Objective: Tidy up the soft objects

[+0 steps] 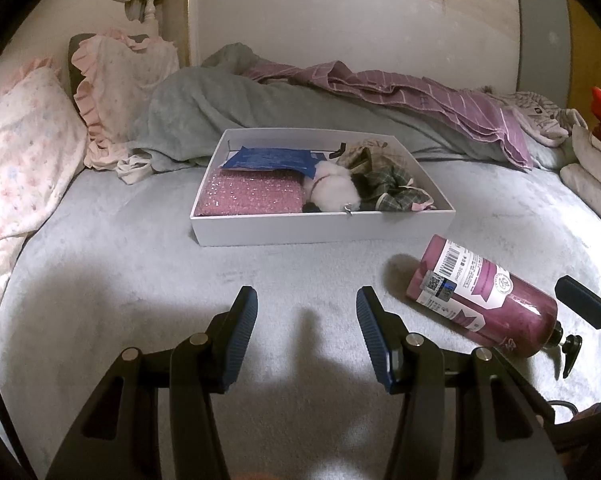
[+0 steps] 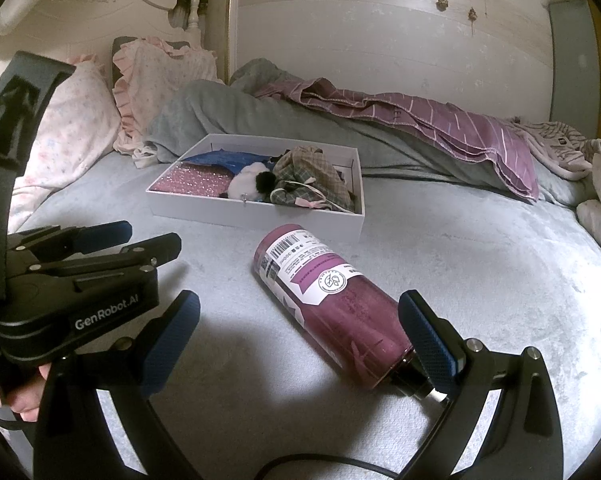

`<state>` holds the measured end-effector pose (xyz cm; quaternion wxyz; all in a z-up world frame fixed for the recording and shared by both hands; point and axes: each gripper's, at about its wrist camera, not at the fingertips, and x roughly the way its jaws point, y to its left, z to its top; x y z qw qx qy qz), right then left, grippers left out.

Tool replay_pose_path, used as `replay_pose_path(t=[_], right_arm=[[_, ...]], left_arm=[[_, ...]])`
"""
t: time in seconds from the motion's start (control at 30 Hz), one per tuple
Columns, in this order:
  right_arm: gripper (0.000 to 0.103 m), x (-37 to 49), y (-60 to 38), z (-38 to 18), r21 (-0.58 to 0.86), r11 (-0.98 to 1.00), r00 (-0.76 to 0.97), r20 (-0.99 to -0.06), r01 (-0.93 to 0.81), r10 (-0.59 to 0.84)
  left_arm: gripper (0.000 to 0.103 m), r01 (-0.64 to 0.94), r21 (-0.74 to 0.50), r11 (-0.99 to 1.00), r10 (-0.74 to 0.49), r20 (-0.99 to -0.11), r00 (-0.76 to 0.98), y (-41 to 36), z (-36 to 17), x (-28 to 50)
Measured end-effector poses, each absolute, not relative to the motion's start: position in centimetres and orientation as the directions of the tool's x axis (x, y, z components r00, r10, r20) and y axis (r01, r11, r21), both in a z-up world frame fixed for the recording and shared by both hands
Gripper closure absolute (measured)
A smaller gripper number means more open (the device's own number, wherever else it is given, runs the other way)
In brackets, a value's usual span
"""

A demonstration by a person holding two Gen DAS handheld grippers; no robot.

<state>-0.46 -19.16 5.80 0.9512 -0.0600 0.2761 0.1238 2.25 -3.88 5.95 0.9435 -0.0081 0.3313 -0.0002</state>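
Box: white box [image 1: 324, 226] sits mid-bed, already holding a pink sequinned pad [image 1: 250, 198], blue packet [image 1: 268, 158], white plush [image 1: 334, 192] and plaid cloth [image 1: 384, 184].
Bottle: purple pump bottle [image 2: 332, 304] lies on its side near me, right of centre, base toward the box.
Left gripper [image 1: 306, 338]: fingers apart, nothing between them, over bare sheet.
Right gripper [image 2: 300, 344]: spread wide around the bottle's pump end; I see no pad pressing.
Handling: I judge the bottle rigid, smooth, fairly heavy; I'd clamp mid-body across the label. The box contents look soft and light.
Hidden: pump head sits behind my right finger; box's far corners are covered.
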Motion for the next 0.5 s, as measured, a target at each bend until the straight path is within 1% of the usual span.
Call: replay_pose_path(t=[0.4,0.43,0.5], right_arm=[[0.003,-0.41,-19.08,5.70,-0.045,0.962,0.813,-0.545,-0.270,0.203],[0.003,-0.38,-19.12,5.64,-0.044,0.961,0.812,-0.547,-0.272,0.205],[0.003,-0.22,-19.12,5.53,-0.047,0.960,0.806,-0.555,-0.275,0.204]], left_arm=[[0.051,-0.010,-0.009,1.000,0.002,-0.620,0.785,-4.13,6.00,2.04],[0.051,-0.014,-0.003,1.000,0.009,-0.613,0.790,-4.12,6.02,2.04],[0.051,-0.035,0.049,0.998,0.058,-0.587,0.808,-4.62,6.26,1.74]])
